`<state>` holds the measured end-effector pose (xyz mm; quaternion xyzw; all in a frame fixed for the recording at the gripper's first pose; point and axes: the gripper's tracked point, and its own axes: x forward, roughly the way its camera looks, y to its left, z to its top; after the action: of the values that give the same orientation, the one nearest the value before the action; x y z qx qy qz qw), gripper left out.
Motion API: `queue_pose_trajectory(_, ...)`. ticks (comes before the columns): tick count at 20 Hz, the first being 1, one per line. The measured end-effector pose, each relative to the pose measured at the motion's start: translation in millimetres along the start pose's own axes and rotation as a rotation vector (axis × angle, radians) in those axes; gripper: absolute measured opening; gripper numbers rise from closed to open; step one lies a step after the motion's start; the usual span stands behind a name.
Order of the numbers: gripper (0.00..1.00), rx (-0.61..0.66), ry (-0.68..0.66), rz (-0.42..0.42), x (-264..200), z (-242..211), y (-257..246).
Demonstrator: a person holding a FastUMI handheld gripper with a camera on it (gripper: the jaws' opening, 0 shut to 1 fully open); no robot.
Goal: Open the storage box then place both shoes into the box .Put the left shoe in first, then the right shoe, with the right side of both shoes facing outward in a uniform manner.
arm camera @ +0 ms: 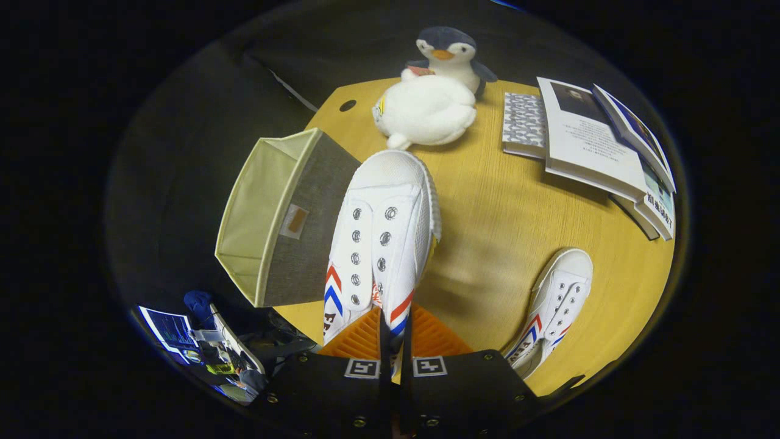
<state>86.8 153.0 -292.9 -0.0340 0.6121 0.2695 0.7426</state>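
Gripper point(396, 323) clamped on shoe point(381, 238) beside open storage box point(268, 213)

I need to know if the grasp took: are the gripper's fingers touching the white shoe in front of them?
Touching. In the gripper view the gripper has its fingers nearly closed, pinching the heel edge of the white shoe between them.

On the wooden worktop point(487, 201) a white plush toy point(426, 110) lies touching a penguin plush point(451, 55) standing behind it, with a patterned booklet point(524, 122) and overlapping books point(603, 146) beside them, and a monitor point(167, 329) beyond the worktop's edge.
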Motion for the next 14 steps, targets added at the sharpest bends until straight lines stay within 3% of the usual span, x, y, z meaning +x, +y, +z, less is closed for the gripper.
queue_pose_trajectory(6, 0.05, -0.066, -0.065, 0.071, -26, 43, 66)
queue_pose_trajectory(14, 0.05, -0.179, -0.04, 0.101, -7, 75, 145)
